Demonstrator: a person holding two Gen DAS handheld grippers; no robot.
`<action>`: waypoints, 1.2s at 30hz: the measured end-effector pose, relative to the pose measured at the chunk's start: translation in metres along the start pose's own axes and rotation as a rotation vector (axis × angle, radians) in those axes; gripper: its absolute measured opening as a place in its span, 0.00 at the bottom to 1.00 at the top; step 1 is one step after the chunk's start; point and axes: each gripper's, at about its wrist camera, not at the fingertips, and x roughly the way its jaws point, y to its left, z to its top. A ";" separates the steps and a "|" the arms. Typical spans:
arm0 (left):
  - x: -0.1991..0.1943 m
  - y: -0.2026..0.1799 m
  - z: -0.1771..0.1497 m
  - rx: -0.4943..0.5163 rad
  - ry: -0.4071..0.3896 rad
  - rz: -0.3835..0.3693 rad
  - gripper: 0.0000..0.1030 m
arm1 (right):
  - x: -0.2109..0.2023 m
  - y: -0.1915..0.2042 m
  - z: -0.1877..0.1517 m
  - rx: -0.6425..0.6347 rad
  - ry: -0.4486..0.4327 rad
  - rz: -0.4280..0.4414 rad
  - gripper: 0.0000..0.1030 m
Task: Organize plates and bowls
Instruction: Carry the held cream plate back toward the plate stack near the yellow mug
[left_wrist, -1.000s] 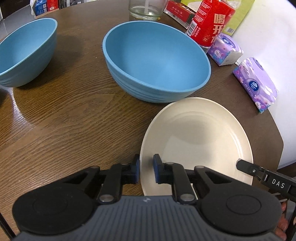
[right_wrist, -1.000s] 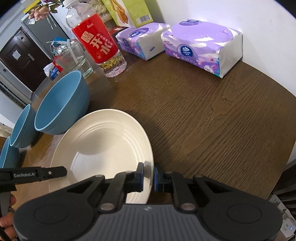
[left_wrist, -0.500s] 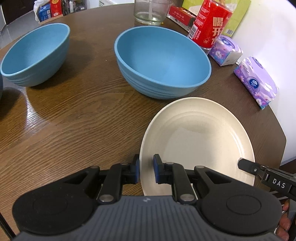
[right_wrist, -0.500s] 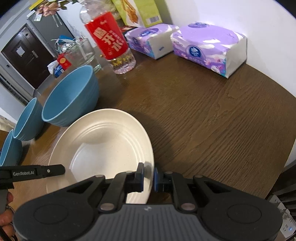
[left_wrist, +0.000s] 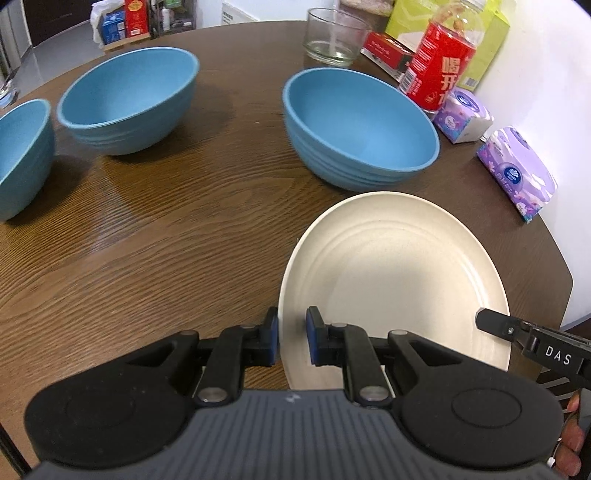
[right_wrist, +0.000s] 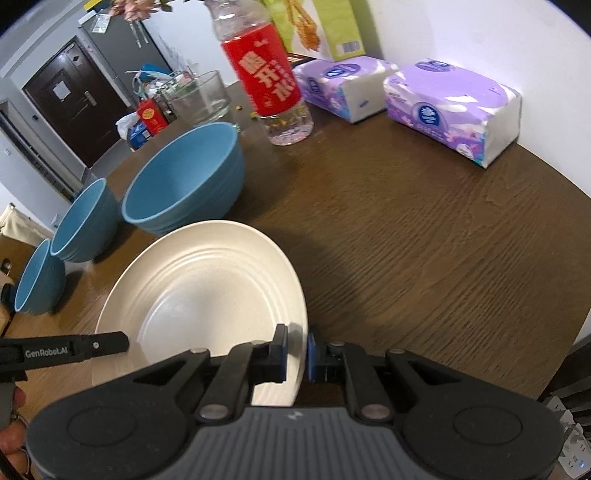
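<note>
You've got the plate nearest you on the table, left gripper clamped on its left rim, right gripper on its right rim. Just behind the plate sits a bowl; two more bowls line up to its left. Behind that bowl: a glass and a bottle. Two tissue packs lie right, along the wall.

Bare brown wooden tabletop left of the cream plate. Large blue bowl blocks just beyond. Purple tissue packs line the wall.
</note>
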 end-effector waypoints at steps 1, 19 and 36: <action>-0.004 0.003 -0.002 -0.004 -0.004 0.002 0.15 | -0.001 0.004 -0.001 -0.004 -0.002 0.004 0.10; -0.069 0.091 -0.052 -0.129 -0.064 0.068 0.15 | -0.011 0.100 -0.037 -0.145 0.027 0.084 0.10; -0.126 0.178 -0.112 -0.287 -0.128 0.124 0.15 | -0.020 0.201 -0.074 -0.310 0.064 0.156 0.10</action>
